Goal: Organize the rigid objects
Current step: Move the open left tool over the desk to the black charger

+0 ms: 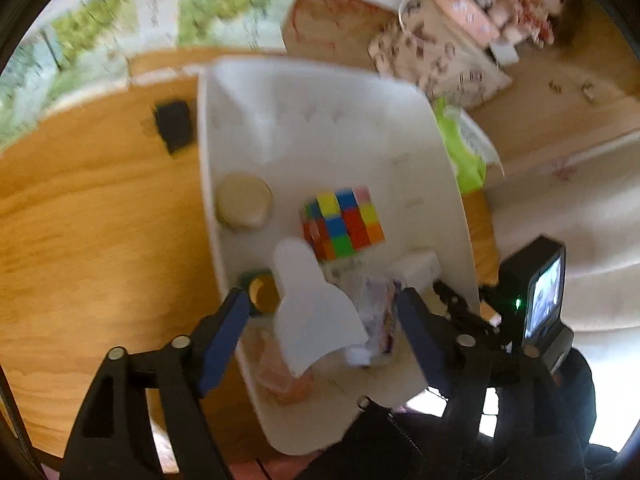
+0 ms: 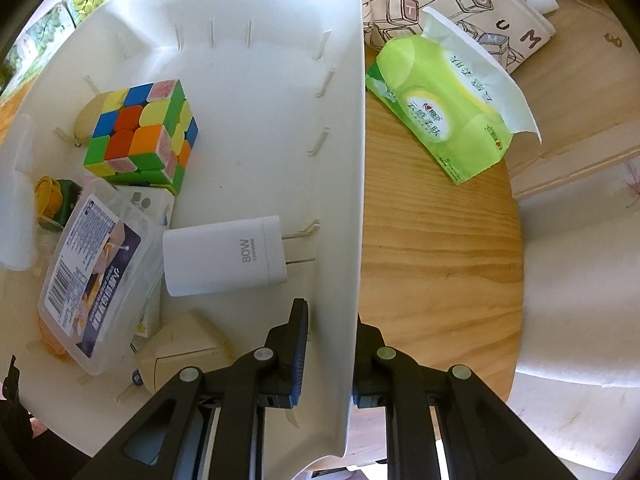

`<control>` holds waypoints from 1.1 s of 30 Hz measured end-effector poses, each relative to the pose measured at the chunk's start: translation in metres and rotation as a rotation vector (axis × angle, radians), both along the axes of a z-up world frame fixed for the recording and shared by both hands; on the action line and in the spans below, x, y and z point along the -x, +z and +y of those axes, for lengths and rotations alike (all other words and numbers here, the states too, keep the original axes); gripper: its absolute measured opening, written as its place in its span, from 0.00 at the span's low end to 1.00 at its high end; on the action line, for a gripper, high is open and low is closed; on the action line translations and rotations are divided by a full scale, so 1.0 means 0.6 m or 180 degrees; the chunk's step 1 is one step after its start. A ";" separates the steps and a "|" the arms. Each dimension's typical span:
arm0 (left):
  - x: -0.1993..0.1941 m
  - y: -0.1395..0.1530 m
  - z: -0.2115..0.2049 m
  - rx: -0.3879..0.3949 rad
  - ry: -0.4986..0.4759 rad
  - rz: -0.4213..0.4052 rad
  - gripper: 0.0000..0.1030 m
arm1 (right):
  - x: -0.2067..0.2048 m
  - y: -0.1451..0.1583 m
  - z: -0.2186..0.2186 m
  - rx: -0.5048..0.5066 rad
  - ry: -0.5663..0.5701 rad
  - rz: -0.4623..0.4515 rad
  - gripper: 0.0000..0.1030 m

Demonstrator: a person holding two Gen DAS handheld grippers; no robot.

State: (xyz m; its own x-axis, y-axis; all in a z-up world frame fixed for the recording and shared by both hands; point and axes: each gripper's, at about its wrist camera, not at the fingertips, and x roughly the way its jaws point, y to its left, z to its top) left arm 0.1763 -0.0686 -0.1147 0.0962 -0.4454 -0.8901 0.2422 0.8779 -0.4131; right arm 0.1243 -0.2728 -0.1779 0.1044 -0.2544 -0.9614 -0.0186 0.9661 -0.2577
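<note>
Steadying white plastic bin (image 2: 352,128) on round wooden table (image 2: 440,248), right gripper (image 2: 330,356) pinched bin's right wall; left gripper (image 1: 320,332) spread wide over multicoloured puzzle cube (image 1: 342,224), white charger (image 2: 224,256) inside. Next probably: shift bin carefully.

Smooth white plastic bin (image 2: 352,120), grained wooden table (image 2: 440,260)

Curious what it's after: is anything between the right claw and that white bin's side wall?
Nothing visible. The right claw straddles the right wall of the white bin, one finger inside, one outside. The white charger lies just ahead of the inner finger, apart from it.
</note>
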 end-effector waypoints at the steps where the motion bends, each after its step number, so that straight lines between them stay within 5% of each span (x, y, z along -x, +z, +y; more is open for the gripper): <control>1: -0.005 0.009 0.007 -0.0049 0.0015 -0.0111 0.79 | 0.000 0.000 -0.003 -0.0003 0.0004 -0.0003 0.17; 5: -0.024 0.040 0.043 -0.0315 0.0129 -0.0604 0.79 | -0.001 0.000 -0.006 -0.0018 -0.0020 -0.0008 0.17; 12: -0.048 0.055 0.086 -0.0548 0.0078 -0.0969 0.79 | -0.003 -0.001 -0.016 -0.0072 -0.0064 0.0013 0.17; 23: -0.108 -0.006 0.113 -0.0887 -0.0264 -0.1219 0.79 | -0.010 -0.012 -0.020 -0.0039 -0.0104 0.0114 0.19; 33: -0.160 -0.102 0.094 -0.0832 -0.0647 -0.1174 0.79 | -0.012 -0.023 -0.018 0.0054 -0.0047 0.0320 0.21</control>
